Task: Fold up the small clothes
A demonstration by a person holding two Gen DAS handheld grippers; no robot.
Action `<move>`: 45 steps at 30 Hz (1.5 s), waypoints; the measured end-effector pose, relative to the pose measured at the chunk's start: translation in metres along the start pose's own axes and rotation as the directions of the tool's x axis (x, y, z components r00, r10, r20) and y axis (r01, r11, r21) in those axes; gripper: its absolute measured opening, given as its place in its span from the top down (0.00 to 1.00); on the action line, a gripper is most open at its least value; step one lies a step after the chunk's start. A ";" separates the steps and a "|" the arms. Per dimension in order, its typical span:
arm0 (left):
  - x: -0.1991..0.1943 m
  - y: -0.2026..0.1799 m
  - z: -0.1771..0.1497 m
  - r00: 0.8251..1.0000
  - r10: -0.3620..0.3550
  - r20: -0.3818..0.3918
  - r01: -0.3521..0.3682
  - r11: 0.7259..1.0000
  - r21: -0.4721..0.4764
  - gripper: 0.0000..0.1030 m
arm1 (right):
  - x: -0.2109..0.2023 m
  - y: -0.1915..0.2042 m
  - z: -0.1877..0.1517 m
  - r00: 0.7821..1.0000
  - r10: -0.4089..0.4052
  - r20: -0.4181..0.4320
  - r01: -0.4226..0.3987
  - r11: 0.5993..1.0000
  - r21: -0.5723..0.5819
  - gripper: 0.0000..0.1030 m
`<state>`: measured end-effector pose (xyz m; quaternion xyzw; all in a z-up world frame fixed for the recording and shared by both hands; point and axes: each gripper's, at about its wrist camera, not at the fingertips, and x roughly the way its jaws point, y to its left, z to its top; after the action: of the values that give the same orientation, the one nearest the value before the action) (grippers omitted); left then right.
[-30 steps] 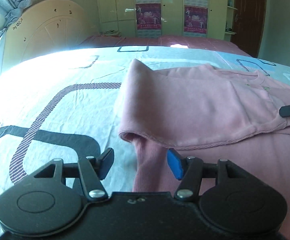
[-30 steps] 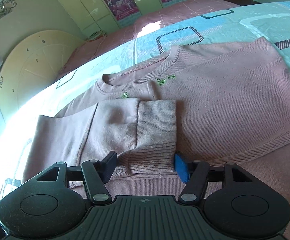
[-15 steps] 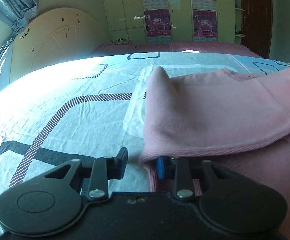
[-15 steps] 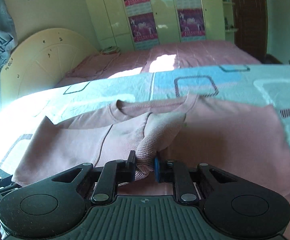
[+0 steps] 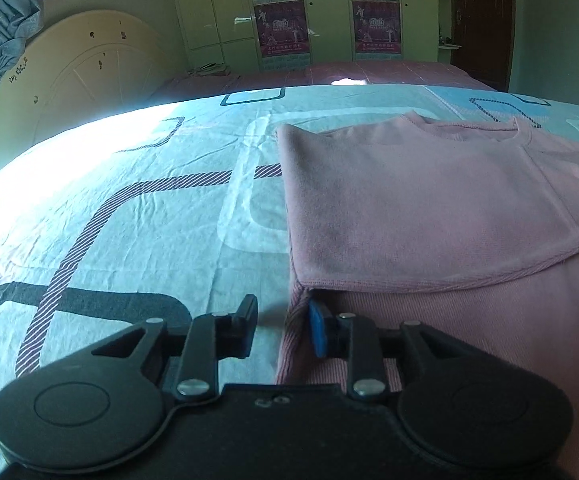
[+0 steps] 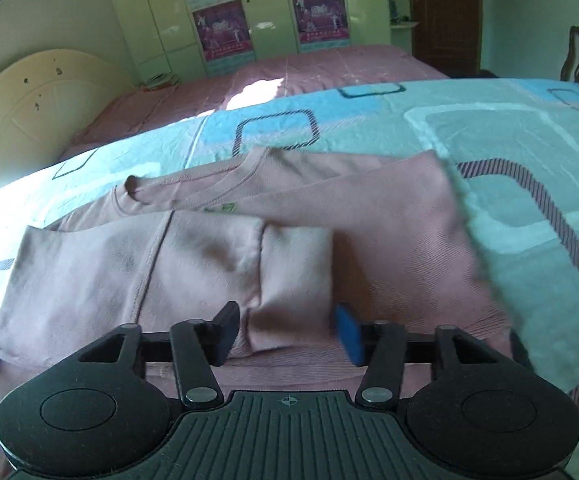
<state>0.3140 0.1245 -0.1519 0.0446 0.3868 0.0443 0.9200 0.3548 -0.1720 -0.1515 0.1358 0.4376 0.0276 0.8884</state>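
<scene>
Sunlit bedding in pale blue with looping stripes (image 5: 137, 216) fills the bed before you, a cream headboard (image 6: 45, 96) and green wardrobe doors (image 5: 217, 8) behind it; your pink sweater (image 5: 409, 208) lies flat on it, one side and its sleeve folded inward; your left gripper (image 5: 283, 328) sits at the sweater's left hem corner, jaws easing apart, the ribbed edge between them though neither pad clearly presses it; your right gripper (image 6: 289, 330) straddles the folded sleeve's ribbed cuff (image 6: 293, 280), jaws opening, pads clear of the cloth; the sweater's right edge is blurred in the right wrist view; its lower hem is hidden behind both gripper bodies.
</scene>
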 end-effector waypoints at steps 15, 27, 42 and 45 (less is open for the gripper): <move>0.048 -0.030 0.065 0.995 -0.090 0.031 0.093 0.991 -0.095 0.74 | 0.027 -0.001 -0.003 0.992 0.061 -0.111 -0.059 0.998 0.028 0.87; 0.081 -0.032 0.085 0.997 -0.075 0.030 0.077 0.993 -0.086 0.72 | 0.015 -0.004 0.012 0.999 -0.023 0.034 0.026 0.997 -0.075 0.91; 0.130 -0.013 0.103 0.998 -0.009 0.057 0.020 0.983 -0.181 0.78 | 0.073 0.021 0.028 1.000 0.012 -0.017 -0.014 0.993 -0.119 0.90; 0.122 -0.023 0.105 0.998 0.017 0.056 -0.009 0.990 -0.141 0.79 | 0.068 0.028 0.031 0.999 -0.024 0.039 0.030 0.985 -0.169 0.91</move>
<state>0.4754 0.1111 -0.1673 -0.0164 0.3560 0.0761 0.9312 0.4226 -0.1405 -0.1781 0.0544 0.4190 0.0502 0.9050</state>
